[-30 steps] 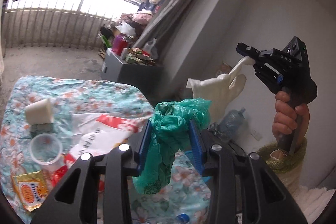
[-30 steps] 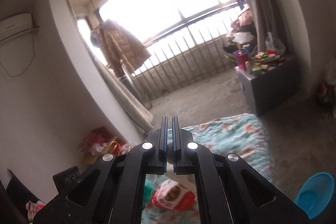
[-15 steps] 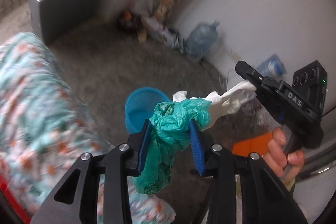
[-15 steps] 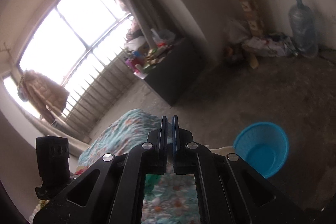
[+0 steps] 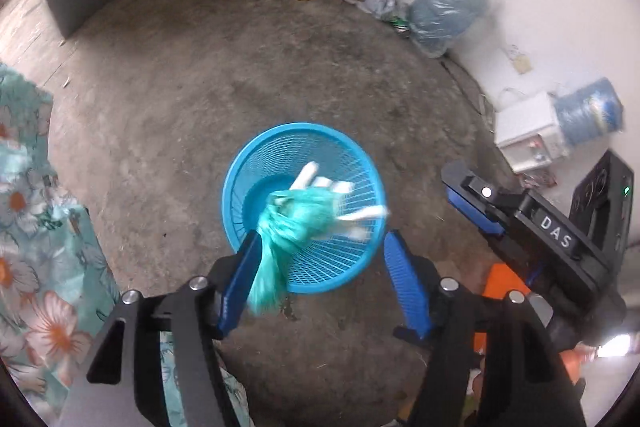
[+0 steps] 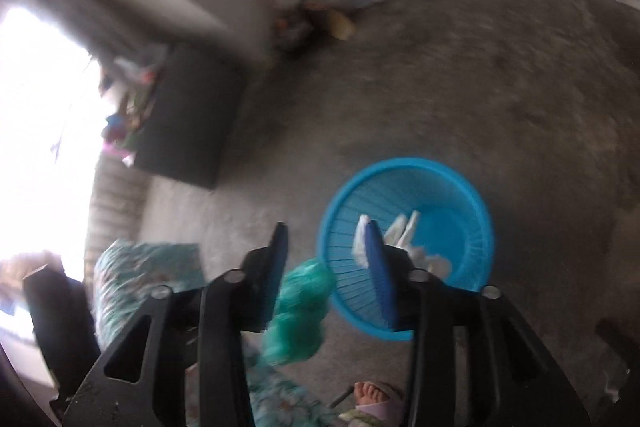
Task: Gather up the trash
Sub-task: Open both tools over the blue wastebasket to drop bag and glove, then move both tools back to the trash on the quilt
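A crumpled green plastic bag (image 5: 294, 223) and a white glove (image 5: 344, 199), both blurred, hang over a round blue mesh basket (image 5: 256, 163) on rough concrete floor (image 5: 160, 87). Left gripper (image 5: 320, 267) and right gripper (image 6: 328, 267) fingers are spread wide, bag brushing the left one's left finger.

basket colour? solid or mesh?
Bright blue, open mesh wall with a solid rim: the waste basket. Clearest in the left wrist view.

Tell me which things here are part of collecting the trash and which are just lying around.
Part of the job:
blue mesh bin
green plastic bag, blurred, at the bin's mouth
white glove, inside the bin
left gripper, jaws apart
right gripper, jaws apart

Just lying about:
big water bottle by the wall
floral cloth
dark cabinet
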A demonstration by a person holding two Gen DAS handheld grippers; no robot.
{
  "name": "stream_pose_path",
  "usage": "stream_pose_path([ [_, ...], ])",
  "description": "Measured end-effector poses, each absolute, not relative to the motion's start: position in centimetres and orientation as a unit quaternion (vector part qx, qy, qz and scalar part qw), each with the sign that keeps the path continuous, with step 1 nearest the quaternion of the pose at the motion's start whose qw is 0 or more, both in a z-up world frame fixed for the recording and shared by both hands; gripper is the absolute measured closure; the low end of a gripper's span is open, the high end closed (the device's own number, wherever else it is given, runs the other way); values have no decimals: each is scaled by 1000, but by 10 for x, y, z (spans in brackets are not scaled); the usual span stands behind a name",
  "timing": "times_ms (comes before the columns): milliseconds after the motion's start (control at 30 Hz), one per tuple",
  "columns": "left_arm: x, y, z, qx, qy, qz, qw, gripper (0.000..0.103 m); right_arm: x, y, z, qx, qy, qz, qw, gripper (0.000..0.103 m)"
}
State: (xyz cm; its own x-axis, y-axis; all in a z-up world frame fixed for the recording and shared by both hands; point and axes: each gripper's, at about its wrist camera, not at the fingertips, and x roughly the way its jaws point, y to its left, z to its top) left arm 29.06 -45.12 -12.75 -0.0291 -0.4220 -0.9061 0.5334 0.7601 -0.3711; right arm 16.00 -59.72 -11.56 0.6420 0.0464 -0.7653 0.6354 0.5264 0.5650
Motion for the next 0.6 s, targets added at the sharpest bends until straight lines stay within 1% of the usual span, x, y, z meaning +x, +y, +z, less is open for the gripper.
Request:
stream_pose_path([
  [67,295,-451,-133,32,635,-340,693,41,154,-599,-120,455,380,-193,782,61],
  [133,295,-446,-127,31,631,-342,696,41,149,-597,-117,450,376,-194,786,55],
  [233,294,-438,-110,30,611,-355,707,41,142,-583,-96,416,373,-204,804,46],
  [267,290,-432,-97,27,602,-365,710,41,141,-575,-87,403,370,-209,810,44],
  [333,283,-419,-72,25,584,-385,715,41,137,-558,-66,375,359,-216,827,34],
  [367,277,-410,-56,25,569,-396,720,40,135,-547,-58,360,352,-217,836,31],
  [400,273,-401,-43,28,557,-403,726,38,132,-533,-42,342,343,-219,847,24],
  [500,254,-365,-1,41,516,-417,747,36,126,-492,-5,284,313,-221,879,9],
  [533,249,-351,11,46,506,-417,754,35,123,-477,8,264,304,-219,889,8],
  [600,239,-320,34,50,489,-411,768,34,121,-450,28,228,290,-212,905,8],
])
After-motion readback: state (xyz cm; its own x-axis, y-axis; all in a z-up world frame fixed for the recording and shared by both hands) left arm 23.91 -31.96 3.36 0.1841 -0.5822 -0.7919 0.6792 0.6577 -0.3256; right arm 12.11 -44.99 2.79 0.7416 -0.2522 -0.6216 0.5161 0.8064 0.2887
